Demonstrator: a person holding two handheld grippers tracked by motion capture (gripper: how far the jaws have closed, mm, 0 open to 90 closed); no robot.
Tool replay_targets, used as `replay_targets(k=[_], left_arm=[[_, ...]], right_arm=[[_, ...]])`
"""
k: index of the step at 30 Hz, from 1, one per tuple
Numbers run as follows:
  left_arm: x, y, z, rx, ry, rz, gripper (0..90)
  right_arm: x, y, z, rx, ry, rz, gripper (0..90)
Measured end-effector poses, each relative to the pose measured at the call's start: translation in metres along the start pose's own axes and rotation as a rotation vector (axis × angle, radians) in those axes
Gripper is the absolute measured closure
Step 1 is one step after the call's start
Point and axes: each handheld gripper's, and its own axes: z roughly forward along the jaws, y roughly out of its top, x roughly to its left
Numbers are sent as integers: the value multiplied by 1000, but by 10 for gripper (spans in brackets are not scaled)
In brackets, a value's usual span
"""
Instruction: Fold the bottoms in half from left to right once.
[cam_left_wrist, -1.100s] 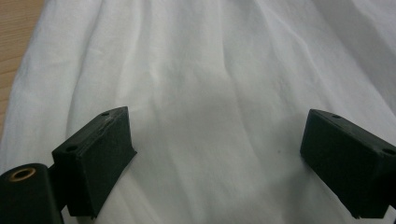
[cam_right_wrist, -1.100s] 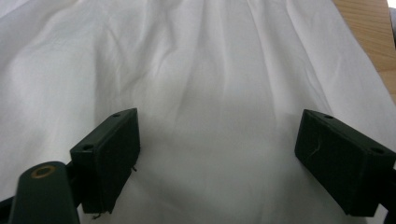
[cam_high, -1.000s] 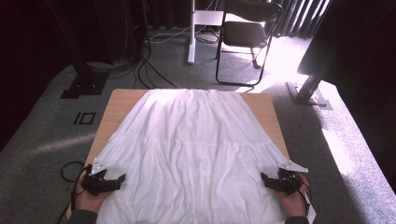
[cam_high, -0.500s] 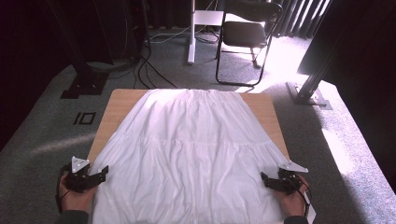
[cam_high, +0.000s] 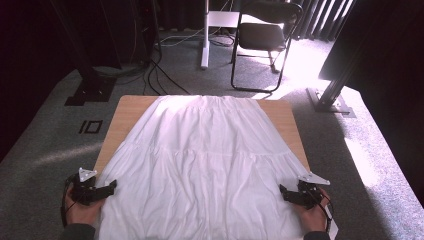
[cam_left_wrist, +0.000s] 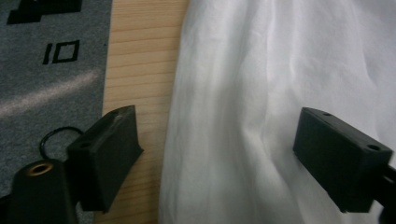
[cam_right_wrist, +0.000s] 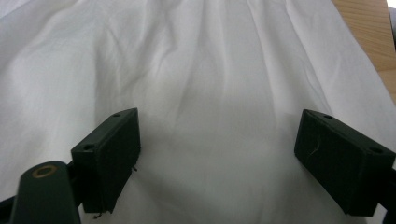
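A white tiered skirt lies spread flat over the wooden table, waistband at the far end and hem toward me. My left gripper is at the skirt's near left corner, by the table's edge. In the left gripper view this gripper is open and has just widened a little. The skirt's left edge lies between its jaws, and the pads do not press on it. My right gripper is at the near right corner. It stands open over the cloth.
Grey carpet surrounds the table, with a black "10" mark on the floor to the left. Behind the table stand a black folding chair, a white post, cables and dark stand bases.
My left gripper moved left, from over the skirt's corner to its outer edge, then came slightly back toward the skirt. The right gripper and the skirt stayed put.
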Motion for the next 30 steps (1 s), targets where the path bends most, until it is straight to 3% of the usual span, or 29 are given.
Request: replay_targets(k=[1,3,5,9,13,16,20,22,24,27,30], left_arm=[[2,1,-2,3,0,-2,249],[6,2,-7,16,0,-9,516],[10,3,-9,31,8,-9,627],[19,3,-14,44,82,6,831],[33,2,-22,26,132,7,881],[52,1,-28,15,178,-48,885],[68,1,-34,17,233,-73,886],[69,3,-38,11,219,-78,886],[65,7,-44,-15,175,-63,886],[54,15,-57,-81,76,-46,885],[41,27,-72,-177,-75,-36,883]], right_arm=[[0,0,0,0,0,0,139],[0,0,0,0,0,0,140],[0,0,0,-1,0,0,142],[0,0,0,-2,1,-1,149],[0,0,-1,-2,1,-1,151],[0,-1,-1,-4,1,-1,162],[1,-1,-2,-9,5,-4,182],[1,-1,-2,-10,6,-4,182],[1,-1,-2,-9,5,-5,182],[1,-1,-2,-9,5,-6,182],[1,-1,-2,-9,5,-6,182]])
